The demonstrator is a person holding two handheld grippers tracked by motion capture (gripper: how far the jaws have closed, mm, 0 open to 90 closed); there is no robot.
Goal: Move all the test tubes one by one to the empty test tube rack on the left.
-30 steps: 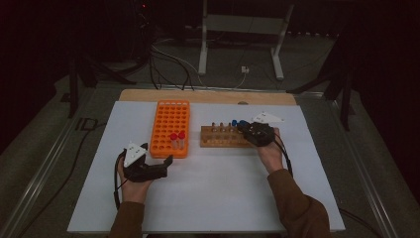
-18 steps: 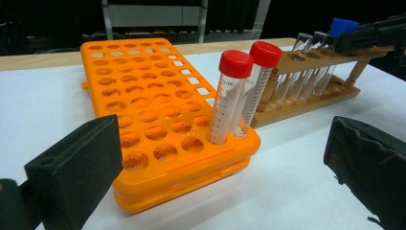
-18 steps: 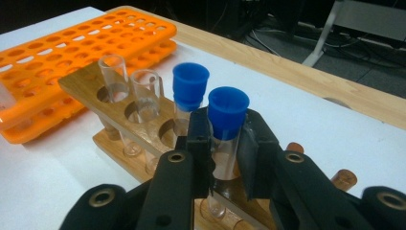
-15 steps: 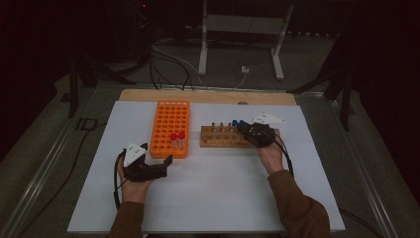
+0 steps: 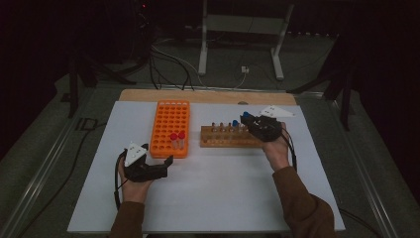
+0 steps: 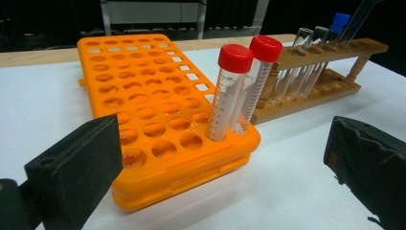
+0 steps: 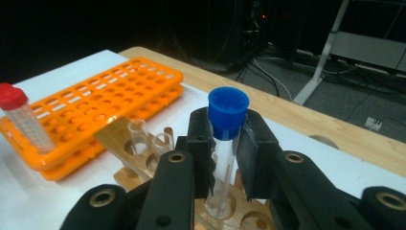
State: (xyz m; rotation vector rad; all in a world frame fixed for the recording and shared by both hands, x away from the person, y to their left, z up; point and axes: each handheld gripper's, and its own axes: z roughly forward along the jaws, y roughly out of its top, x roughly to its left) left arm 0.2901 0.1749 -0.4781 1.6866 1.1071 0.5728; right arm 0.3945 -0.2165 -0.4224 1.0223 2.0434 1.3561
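One blue-capped tube (image 7: pixel 224 143) is clamped in the right tool (image 7: pixel 225 158) at centre frame. Two red-capped tubes (image 6: pixel 242 86) are seated in one orange rack (image 6: pixel 143 96); the left tool (image 6: pixel 220 163) is held apart.

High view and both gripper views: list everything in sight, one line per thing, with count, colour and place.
Orange plastic tube rack: one, orange, left of centre on the mat.
Red-capped clear plastic tubes: two, upright in the orange rack's near right corner.
Wooden test tube rack: one, brown, right of the orange rack.
Uncapped clear glass tubes: at least three, standing in the wooden rack.
Blue-capped clear tube: one, clamped by the right gripper, its bottom in a hole of the wooden rack.
White table mat: one, covers the table.
Wooden table edge: light brown, far side.
Left gripper: black, fingers open, near the orange rack.
Right gripper: black, fingers shut on the tube.
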